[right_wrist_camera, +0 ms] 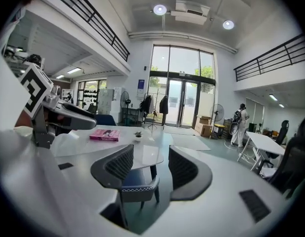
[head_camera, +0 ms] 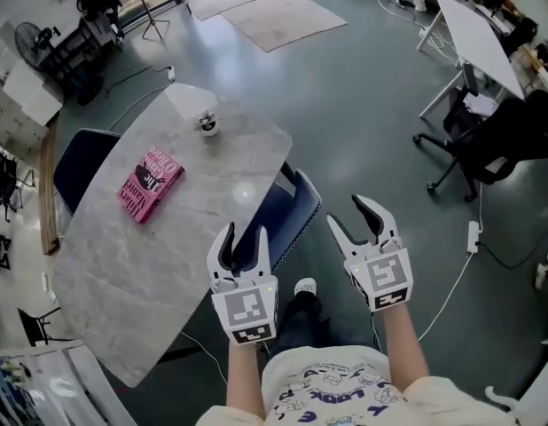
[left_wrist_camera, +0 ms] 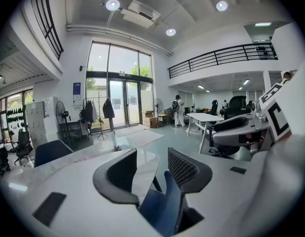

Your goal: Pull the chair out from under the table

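Observation:
A dark blue chair (head_camera: 296,207) is tucked under the right edge of the marble table (head_camera: 168,264), with only its back and part of its seat showing. My left gripper (head_camera: 245,236) is open and hovers over the table edge beside the chair. In the left gripper view the chair back (left_wrist_camera: 162,209) rises between the open jaws of that gripper (left_wrist_camera: 152,154), and I see no pad pressing on it. My right gripper (head_camera: 345,211) is open and empty, just right of the chair over the floor. The right gripper view frames the chair (right_wrist_camera: 135,181) some way beyond the jaws of the right gripper (right_wrist_camera: 151,154).
A pink book (head_camera: 150,183) and a small potted plant (head_camera: 207,124) lie on the table. A second blue chair (head_camera: 79,158) stands at its far left side. A black office chair (head_camera: 496,140), a white table (head_camera: 473,34) and a floor cable (head_camera: 473,236) are to the right.

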Motion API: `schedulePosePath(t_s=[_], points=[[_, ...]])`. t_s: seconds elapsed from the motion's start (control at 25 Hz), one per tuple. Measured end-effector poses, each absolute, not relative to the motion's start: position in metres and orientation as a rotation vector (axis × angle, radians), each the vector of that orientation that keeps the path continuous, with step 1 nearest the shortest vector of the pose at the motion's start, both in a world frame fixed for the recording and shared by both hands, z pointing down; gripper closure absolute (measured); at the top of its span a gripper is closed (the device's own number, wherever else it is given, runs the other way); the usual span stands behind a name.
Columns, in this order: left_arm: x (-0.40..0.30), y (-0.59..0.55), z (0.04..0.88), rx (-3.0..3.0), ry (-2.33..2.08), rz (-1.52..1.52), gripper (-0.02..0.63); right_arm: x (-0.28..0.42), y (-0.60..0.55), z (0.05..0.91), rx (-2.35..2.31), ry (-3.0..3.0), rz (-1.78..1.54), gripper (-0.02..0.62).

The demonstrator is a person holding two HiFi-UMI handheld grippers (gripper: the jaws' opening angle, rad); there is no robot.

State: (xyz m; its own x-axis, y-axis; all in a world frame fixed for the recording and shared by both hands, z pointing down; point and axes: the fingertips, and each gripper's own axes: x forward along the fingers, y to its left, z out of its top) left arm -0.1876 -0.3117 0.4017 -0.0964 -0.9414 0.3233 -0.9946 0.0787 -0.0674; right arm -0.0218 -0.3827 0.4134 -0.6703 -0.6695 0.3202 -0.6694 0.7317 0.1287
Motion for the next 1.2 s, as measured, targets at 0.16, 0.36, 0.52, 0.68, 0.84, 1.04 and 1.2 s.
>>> schedulePosePath(t_s=[0.16, 0.36, 0.52, 0.68, 0.84, 1.04, 1.2], points=[[-0.195, -0.320, 0.410, 1.945, -2.151, 0.412, 0.400, -0.040, -0.388, 0.427, 0.928, -2.546, -0.067, 0.360], [-0.200, -0.319, 0.422, 1.899, -2.153, 0.428, 0.394, -0.058, -0.388, 0.447, 0.755, -2.510, -0.143, 0.360], [-0.203, -0.307, 0.437, 1.847, -2.148, 0.474, 0.387, -0.072, -0.382, 0.464, 0.578, -2.476, -0.234, 0.360], [-0.199, -0.295, 0.452, 1.790, -2.140, 0.547, 0.377, -0.078, -0.379, 0.484, 0.425, -2.425, -0.296, 0.359], [-0.191, -0.285, 0.469, 1.734, -2.097, 0.615, 0.362, -0.083, -0.372, 0.503, 0.258, -2.383, -0.369, 0.356], [-0.176, -0.279, 0.495, 1.749, -1.999, 0.779, 0.357, -0.088, -0.364, 0.527, 0.096, -2.295, -0.509, 0.354], [-0.160, -0.279, 0.517, 1.780, -1.886, 0.870, 0.345, -0.091, -0.359, 0.547, -0.011, -2.207, -0.641, 0.351]])
